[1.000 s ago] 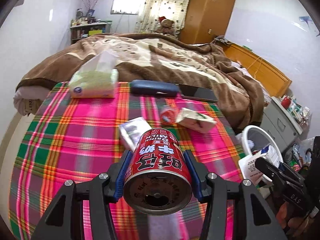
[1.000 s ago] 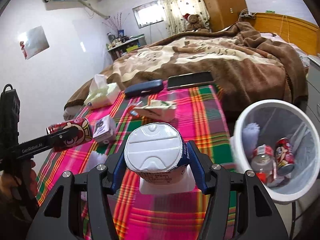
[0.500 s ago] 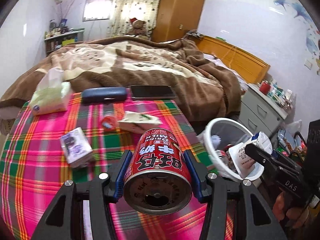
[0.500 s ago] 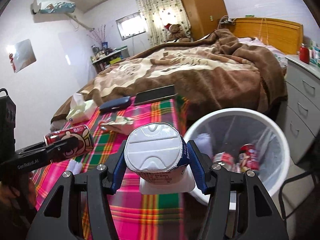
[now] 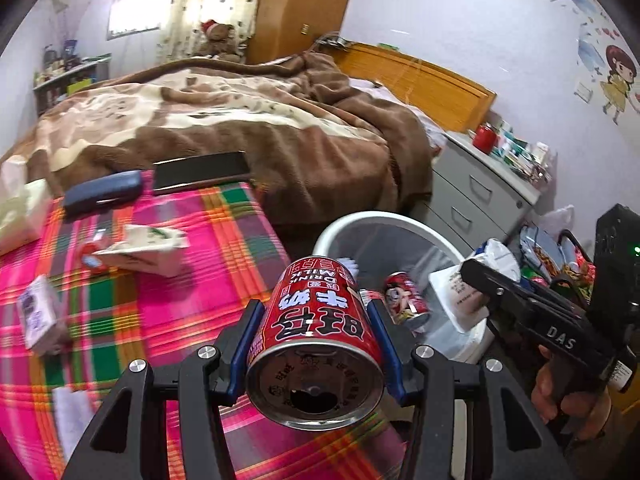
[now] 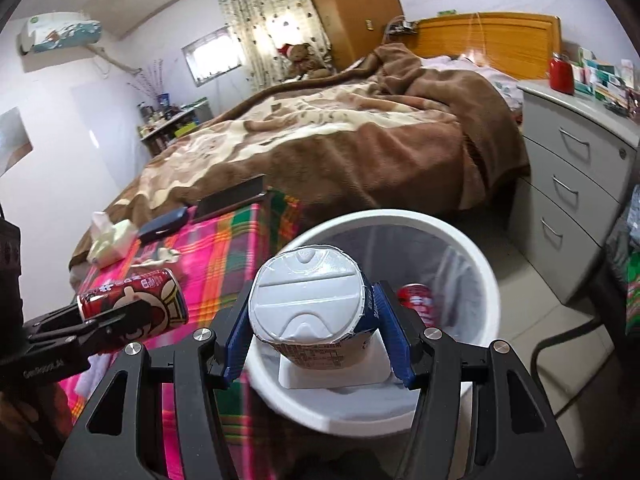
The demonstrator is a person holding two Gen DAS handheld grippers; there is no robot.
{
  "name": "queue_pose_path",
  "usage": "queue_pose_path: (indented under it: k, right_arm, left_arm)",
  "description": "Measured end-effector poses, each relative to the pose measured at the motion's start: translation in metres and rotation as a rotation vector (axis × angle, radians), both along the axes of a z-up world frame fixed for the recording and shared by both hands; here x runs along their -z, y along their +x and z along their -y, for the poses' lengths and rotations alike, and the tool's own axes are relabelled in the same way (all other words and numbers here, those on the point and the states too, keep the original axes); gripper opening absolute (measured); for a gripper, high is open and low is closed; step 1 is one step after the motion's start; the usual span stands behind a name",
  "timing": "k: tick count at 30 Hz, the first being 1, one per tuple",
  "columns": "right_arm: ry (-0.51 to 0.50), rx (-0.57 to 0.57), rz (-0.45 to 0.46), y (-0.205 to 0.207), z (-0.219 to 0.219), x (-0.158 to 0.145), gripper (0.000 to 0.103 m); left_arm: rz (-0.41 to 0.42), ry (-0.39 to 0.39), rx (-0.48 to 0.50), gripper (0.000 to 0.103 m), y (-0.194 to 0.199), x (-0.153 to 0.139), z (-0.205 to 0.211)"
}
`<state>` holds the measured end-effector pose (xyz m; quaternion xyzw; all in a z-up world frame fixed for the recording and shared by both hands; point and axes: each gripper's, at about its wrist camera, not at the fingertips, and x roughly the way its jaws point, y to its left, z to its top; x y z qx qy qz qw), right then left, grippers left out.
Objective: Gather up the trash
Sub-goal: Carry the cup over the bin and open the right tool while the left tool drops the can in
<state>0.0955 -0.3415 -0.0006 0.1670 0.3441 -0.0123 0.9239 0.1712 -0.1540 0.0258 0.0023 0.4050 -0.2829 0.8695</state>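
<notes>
My left gripper (image 5: 315, 308) is shut on a red milk-drink can (image 5: 316, 332), held at the plaid table's right edge beside the white trash bin (image 5: 360, 219). The right wrist view shows this can (image 6: 136, 304) at the left, over the table. My right gripper (image 6: 314, 292) is shut on a white foil-lidded cup (image 6: 308, 300), held over the near rim of the bin (image 6: 400, 216). A red can (image 6: 418, 300) lies inside the bin. A crumpled carton (image 5: 140, 248) and a small purple-and-white box (image 5: 38, 316) lie on the table.
On the plaid tablecloth (image 5: 180, 300) there are also a dark glasses case (image 5: 104, 196), a black phone (image 5: 200, 170) and a tissue pack (image 5: 16, 212). A bed with a brown blanket (image 5: 240, 128) stands behind. Grey drawers (image 6: 576, 184) stand right of the bin.
Both grippers have swung right, away from the middle of the table and toward the bin, each still holding its item. The cup now hangs over the bin's rim.
</notes>
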Motion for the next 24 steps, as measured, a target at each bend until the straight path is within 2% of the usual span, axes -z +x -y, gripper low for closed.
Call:
queue_pose_path:
  k: [8,16,19,20,22,24]
  right_arm:
    - [0.003,0.045,-0.069,0.007,0.030,0.018,0.059]
    - [-0.006,0.036,-0.134,0.016,0.043,0.030,0.059]
    - [-0.021,0.039,-0.152,0.017,0.045,0.033,0.059]
    - [-0.024,0.041,-0.155,0.017,0.046,0.034,0.059]
    - [-0.014,0.040,-0.158,0.016,0.047,0.034,0.060]
    - [-0.010,0.041,-0.156,0.015,0.047,0.033,0.065]
  left_arm:
    - [-0.045,0.032,0.075,0.053,0.011,0.020,0.054]
    - [-0.075,0.054,0.109,0.053,0.016,0.037,0.083]
    - [-0.061,0.055,0.117,0.053,0.016,0.038,0.089]
    - [-0.059,0.055,0.120,0.054,0.015,0.037,0.090]
    - [-0.057,0.056,0.115,0.063,0.016,0.037,0.089]
    - [-0.063,0.043,0.115,0.064,0.017,0.037,0.088]
